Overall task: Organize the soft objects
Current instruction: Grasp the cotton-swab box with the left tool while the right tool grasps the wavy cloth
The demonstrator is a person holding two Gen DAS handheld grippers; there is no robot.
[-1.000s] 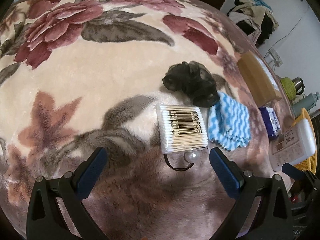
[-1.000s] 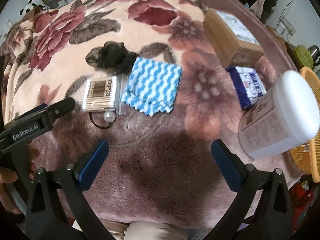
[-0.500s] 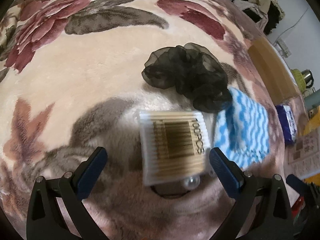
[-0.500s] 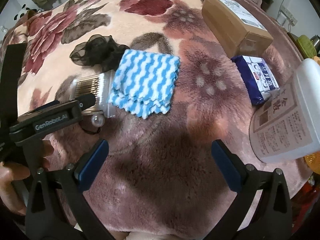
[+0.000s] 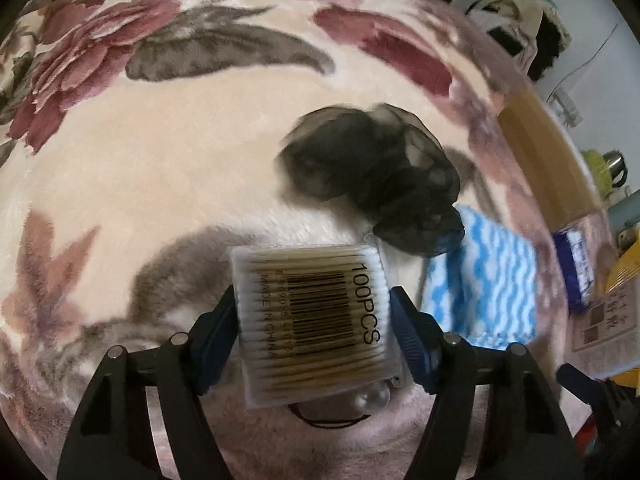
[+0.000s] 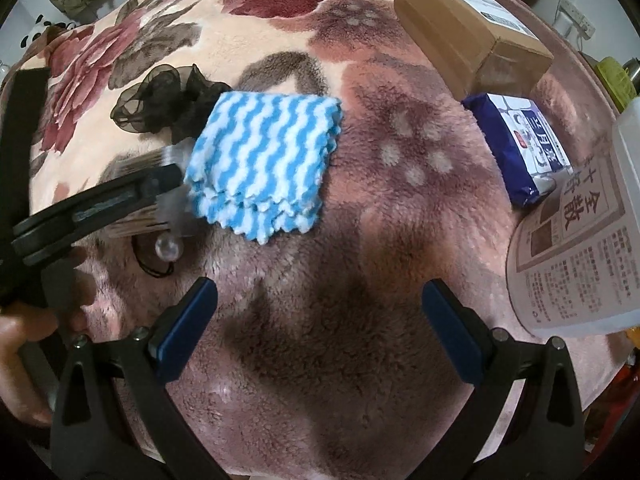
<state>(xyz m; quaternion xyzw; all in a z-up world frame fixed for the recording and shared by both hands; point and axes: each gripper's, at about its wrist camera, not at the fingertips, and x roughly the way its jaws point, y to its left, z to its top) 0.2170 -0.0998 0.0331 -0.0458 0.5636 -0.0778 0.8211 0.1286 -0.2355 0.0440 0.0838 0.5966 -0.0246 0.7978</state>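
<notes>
The left gripper (image 5: 314,322) has just been closing its fingers, and the two blue pads now touch the short sides of the cotton swab pack (image 5: 316,320), which sits between them on the plush floral blanket (image 5: 160,152). The pack is a flat, clear plastic sleeve, nearly square, full of thin wooden sticks with white tips; the sticks run from 9 to 3 o'clock in the left wrist view, and the barcode label reads "100PCS" along the side at 3 o'clock. Under its near edge at 6 o'clock lies a thin black hair tie with a clear bead (image 5: 374,398). At 1 o'clock from the pack rests a black sheer scrunchie (image 5: 376,176), crumpled and ruffled, touching the pack's far corner. At 3 o'clock lies a folded blue-and-white wavy cloth (image 6: 264,160), fluffy, with scalloped edges, just beside the pack. The right gripper (image 6: 320,324) hangs over bare blanket with its fingers spread wide and nothing between them. Farther at 1 o'clock in the right wrist view stand a brown cardboard box (image 6: 468,32), a dark blue tissue packet (image 6: 520,144) and a white plastic jar (image 6: 580,240).
</notes>
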